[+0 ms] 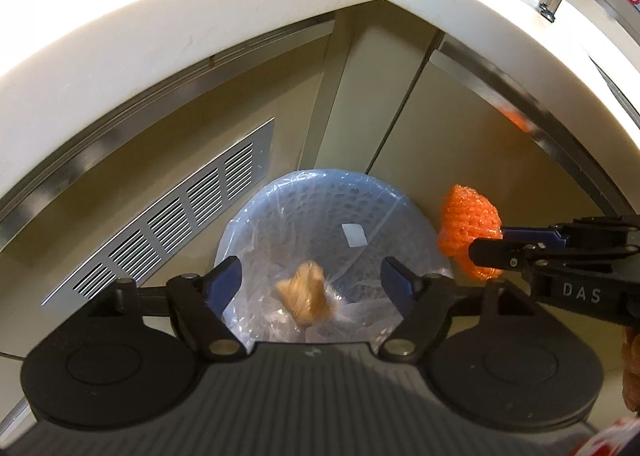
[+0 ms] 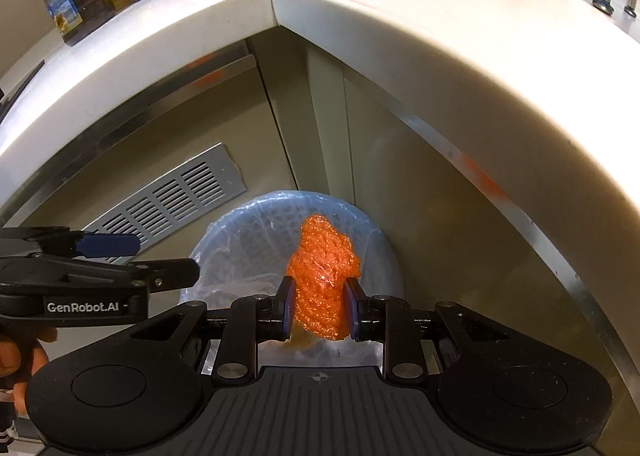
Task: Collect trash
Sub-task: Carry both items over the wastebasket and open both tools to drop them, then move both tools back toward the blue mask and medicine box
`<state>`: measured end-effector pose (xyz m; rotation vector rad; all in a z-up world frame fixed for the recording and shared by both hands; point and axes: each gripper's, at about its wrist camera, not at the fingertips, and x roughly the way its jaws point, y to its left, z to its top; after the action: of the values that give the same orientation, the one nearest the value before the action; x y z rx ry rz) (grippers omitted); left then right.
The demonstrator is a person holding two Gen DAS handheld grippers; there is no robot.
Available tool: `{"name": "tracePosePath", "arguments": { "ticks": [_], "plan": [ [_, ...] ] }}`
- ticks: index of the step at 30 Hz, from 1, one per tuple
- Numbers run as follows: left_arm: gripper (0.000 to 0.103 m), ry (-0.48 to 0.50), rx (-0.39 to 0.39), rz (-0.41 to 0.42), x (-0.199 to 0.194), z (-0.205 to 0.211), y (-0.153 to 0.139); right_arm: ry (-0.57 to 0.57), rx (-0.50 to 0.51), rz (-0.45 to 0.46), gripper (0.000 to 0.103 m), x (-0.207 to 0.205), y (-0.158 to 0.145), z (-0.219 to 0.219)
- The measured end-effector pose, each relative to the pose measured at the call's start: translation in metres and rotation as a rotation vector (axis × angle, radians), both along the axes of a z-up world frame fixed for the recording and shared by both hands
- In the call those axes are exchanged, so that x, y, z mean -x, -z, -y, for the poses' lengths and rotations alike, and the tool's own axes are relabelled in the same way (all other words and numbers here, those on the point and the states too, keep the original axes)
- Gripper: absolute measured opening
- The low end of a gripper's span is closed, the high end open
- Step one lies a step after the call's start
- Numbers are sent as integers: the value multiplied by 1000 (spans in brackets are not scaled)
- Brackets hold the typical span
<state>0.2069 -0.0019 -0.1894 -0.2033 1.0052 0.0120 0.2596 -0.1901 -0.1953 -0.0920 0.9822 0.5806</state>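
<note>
The left gripper point(image 1: 312, 276) hangs over the bin point(image 1: 256, 215), jaws spread wide with nothing between them. A tan wad point(image 1: 306, 298), blurred, shows below the gap, inside the bin's clear liner; whether it has landed I cannot tell. At three o'clock from the bin, the right gripper point(image 2: 318, 310) is clamped on an orange wad point(image 2: 324, 276), held over the bin's rim. The bin stands in the corner under the white counter point(image 2: 400, 55); a vent point(image 1: 168, 215) lies at nine o'clock.

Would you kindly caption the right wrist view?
Right gripper holds orange mesh wad above lined bin.
</note>
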Motion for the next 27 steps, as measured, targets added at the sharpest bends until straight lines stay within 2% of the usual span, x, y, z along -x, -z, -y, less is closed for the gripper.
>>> {"name": "tracePosePath", "arguments": {
  "ticks": [20, 22, 23, 24, 27],
  "plan": [
    [74, -53, -15, -13, 13, -12, 0, -17, -54, -33, 27, 2, 13, -21],
    [74, -56, -15, -14, 14, -13, 0, -13, -65, -37, 37, 0, 14, -23],
    [74, -57, -15, -15, 14, -14, 0, -8, -72, -35, 51, -1, 13, -23],
    [74, -59, -15, -15, 15, -14, 1, -4, -83, -30, 58, 0, 13, -22],
    [74, -65, -14, -15, 18, -16, 0, -4, -85, -27, 59, 0, 12, -23]
  ]
}}
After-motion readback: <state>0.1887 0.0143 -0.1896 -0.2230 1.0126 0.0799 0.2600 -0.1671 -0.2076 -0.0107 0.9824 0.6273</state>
